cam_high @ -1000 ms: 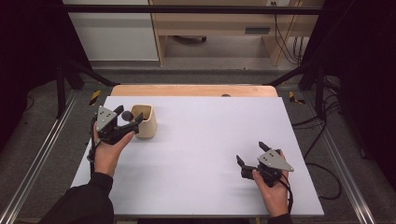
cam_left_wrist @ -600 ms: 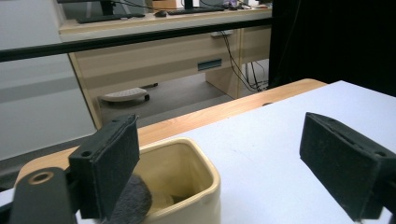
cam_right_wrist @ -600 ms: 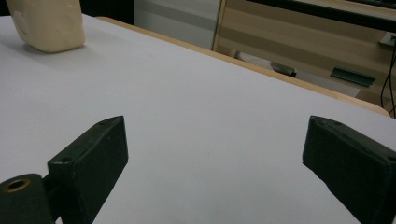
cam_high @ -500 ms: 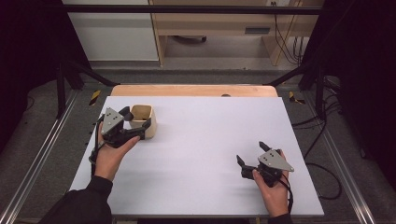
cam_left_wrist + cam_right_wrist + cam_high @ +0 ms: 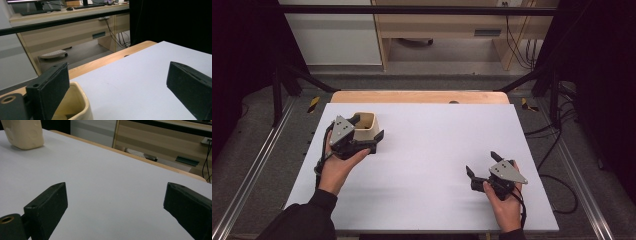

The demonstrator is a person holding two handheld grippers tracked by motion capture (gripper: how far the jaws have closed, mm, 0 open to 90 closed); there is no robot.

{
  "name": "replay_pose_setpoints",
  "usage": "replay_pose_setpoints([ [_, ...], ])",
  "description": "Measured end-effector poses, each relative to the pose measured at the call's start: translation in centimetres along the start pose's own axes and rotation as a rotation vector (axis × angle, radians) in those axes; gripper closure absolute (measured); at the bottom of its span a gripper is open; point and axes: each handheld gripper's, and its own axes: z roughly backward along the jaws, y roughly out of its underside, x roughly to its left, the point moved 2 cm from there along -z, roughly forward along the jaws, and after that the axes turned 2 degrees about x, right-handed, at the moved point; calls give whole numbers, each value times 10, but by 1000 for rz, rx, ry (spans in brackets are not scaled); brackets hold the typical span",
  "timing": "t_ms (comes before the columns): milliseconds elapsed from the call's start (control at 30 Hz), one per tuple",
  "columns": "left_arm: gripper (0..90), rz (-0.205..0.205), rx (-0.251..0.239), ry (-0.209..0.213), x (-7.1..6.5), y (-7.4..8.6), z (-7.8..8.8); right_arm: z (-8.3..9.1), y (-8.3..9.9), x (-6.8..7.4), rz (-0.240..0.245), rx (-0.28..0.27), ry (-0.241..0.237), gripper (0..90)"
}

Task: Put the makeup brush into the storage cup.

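Your left gripper (image 5: 371,136) sits at the cream cup (image 5: 365,126) on the far left part of the white table (image 5: 432,150), and its jaws have just been opening; they now stand wide apart. In the left gripper view one jaw hangs over the cup's open mouth, by its rim (image 5: 83,97), while the other jaw is out over bare table on the cup's outer side. So the cup's wall lies between the jaws, but the pads do not squeeze it; whether the jaw at the rim brushes it is hard to tell. The cup stands upright on the table, near the wooden strip (image 5: 419,96) along the far edge.

Your right gripper (image 5: 482,167) rests low at the near right of the table, well apart from the cup. Its jaws are spread wide too, with nothing between them but the white surface. In the right gripper view the cup (image 5: 23,133) shows far off at the upper left corner, standing on the table.
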Motion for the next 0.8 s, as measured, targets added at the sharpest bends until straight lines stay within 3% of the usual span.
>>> replay_pose_setpoints([
  [800,16,-25,3,96,-25,-6,-13,1,-1,0,-6,-5,5,48],
])
